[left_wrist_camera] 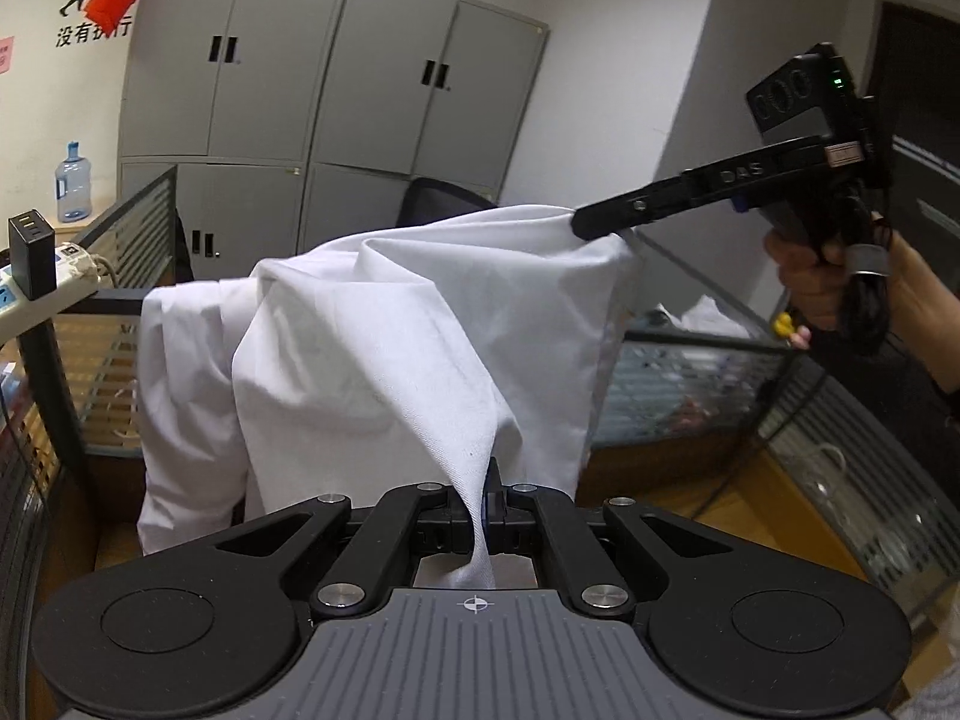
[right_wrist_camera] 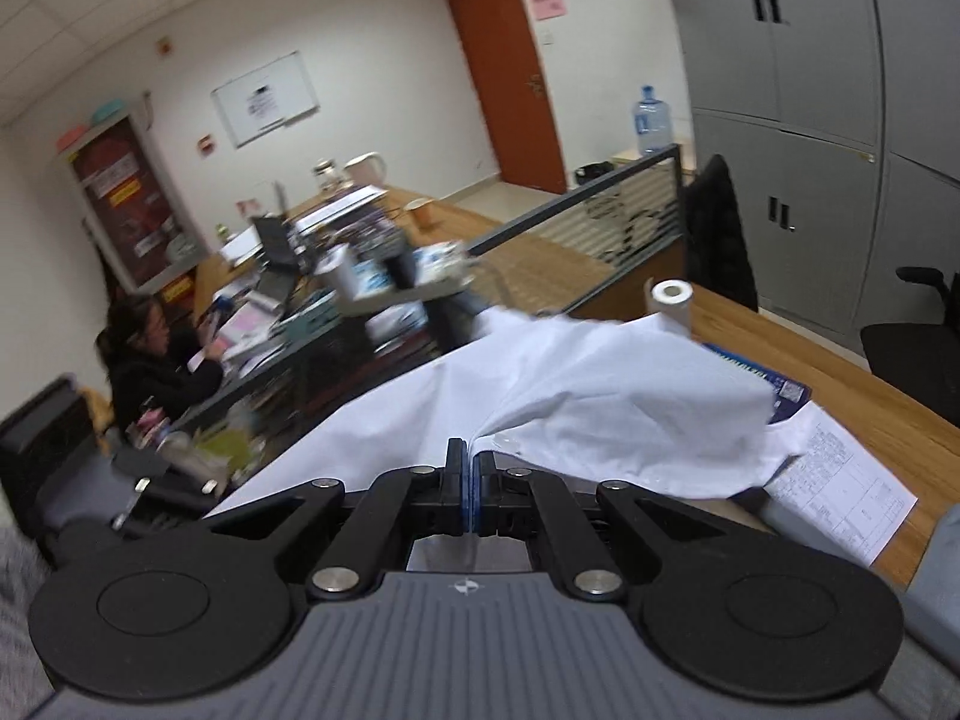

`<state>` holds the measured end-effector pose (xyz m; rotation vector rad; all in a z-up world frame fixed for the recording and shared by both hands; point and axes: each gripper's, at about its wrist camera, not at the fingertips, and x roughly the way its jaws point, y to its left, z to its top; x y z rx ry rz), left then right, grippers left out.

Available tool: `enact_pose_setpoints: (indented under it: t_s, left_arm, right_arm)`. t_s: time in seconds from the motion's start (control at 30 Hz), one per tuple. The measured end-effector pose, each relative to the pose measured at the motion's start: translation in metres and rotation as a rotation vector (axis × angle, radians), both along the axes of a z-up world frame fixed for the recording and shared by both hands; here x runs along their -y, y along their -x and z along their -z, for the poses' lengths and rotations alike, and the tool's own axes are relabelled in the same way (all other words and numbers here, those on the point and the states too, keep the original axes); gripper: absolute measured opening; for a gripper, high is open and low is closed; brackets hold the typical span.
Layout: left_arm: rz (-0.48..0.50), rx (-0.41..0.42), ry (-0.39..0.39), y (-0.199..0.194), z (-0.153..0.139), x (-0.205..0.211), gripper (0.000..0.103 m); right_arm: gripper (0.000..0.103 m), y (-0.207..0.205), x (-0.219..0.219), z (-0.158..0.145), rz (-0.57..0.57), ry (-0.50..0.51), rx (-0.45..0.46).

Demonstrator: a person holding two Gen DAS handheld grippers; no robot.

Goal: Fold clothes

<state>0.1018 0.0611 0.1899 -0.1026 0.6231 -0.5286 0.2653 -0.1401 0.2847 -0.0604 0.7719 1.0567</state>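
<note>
A white garment (left_wrist_camera: 390, 348) hangs in the air, stretched between both grippers. My left gripper (left_wrist_camera: 489, 498) is shut on a bunched edge of it, and the cloth passes down between the jaws. My right gripper shows in the left wrist view (left_wrist_camera: 591, 227) at the upper right, shut on the garment's far corner. In the right wrist view the right gripper (right_wrist_camera: 468, 468) is shut on the cloth's edge, and the white garment (right_wrist_camera: 600, 396) spreads away over the wooden table (right_wrist_camera: 870, 414). A small button shows near the jaws.
Grey cabinets (left_wrist_camera: 336, 78) stand behind. Desk partitions (left_wrist_camera: 690, 396) and a power strip (left_wrist_camera: 36, 276) flank the garment. Papers (right_wrist_camera: 840, 492), a white roll (right_wrist_camera: 671, 297) and a black chair (right_wrist_camera: 717, 234) are by the table. A seated person (right_wrist_camera: 156, 354) is at cluttered desks on the left.
</note>
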Motion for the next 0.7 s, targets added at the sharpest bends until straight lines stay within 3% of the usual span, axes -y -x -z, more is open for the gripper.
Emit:
enact_pose_setpoints:
  t_s: [0.23, 0.43, 0.57, 0.7]
  left_arm:
    - [0.022, -0.041, -0.008, 0.047, 0.019, 0.002, 0.003]
    - [-0.014, -0.096, -0.023, 0.069, 0.048, 0.008, 0.003]
    - [-0.053, -0.156, -0.033, 0.074, 0.076, 0.014, 0.003]
    - [-0.095, -0.206, -0.086, 0.069, 0.104, 0.019, 0.005]
  right_arm:
    - [0.001, 0.078, 0.051, 0.008, -0.014, -0.033, -0.028]
    - [0.0, 0.131, 0.087, 0.034, -0.016, -0.025, -0.077]
    - [0.0, 0.147, 0.098, 0.066, 0.025, 0.043, -0.087]
    - [0.008, 0.14, 0.103, 0.096, 0.105, 0.114, -0.079]
